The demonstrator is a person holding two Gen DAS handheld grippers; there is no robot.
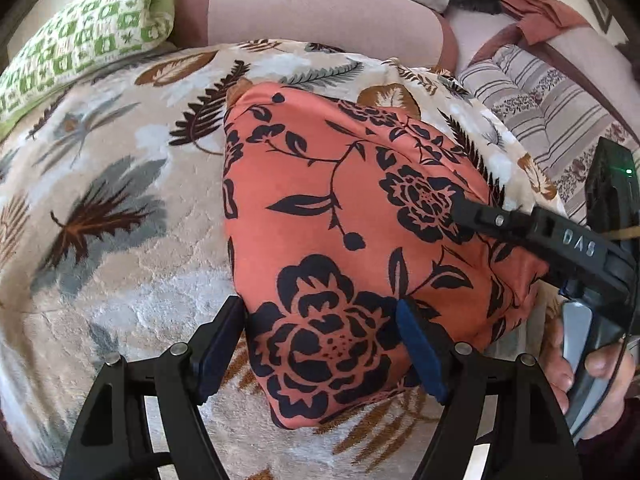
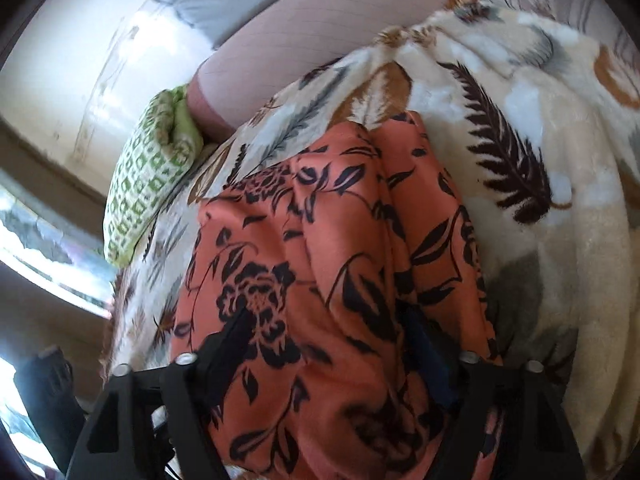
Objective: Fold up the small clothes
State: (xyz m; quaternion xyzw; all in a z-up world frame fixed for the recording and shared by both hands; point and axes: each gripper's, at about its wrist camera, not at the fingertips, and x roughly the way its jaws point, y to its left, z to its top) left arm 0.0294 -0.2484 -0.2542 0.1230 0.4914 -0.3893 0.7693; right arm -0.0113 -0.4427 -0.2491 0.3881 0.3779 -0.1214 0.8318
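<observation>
A folded orange garment with a black flower print (image 1: 340,220) lies on a leaf-patterned blanket (image 1: 120,220). My left gripper (image 1: 320,334) stands open over the garment's near end, with the cloth lying between its blue pads and the left pad at the fold's edge. From the right, one finger (image 1: 480,216) of my right gripper reaches over the garment's right side. In the right wrist view the garment (image 2: 320,240) fills the gap of the right gripper (image 2: 328,344). Its jaws stand apart, and the blurred picture shows no pinch.
A green checked cushion (image 1: 80,36) lies at the blanket's far left beside a pink sofa back (image 1: 300,12). A striped cushion (image 1: 540,112) and a rust cloth (image 1: 536,12) sit at the far right. A person's hand (image 1: 560,364) holds the right gripper's handle.
</observation>
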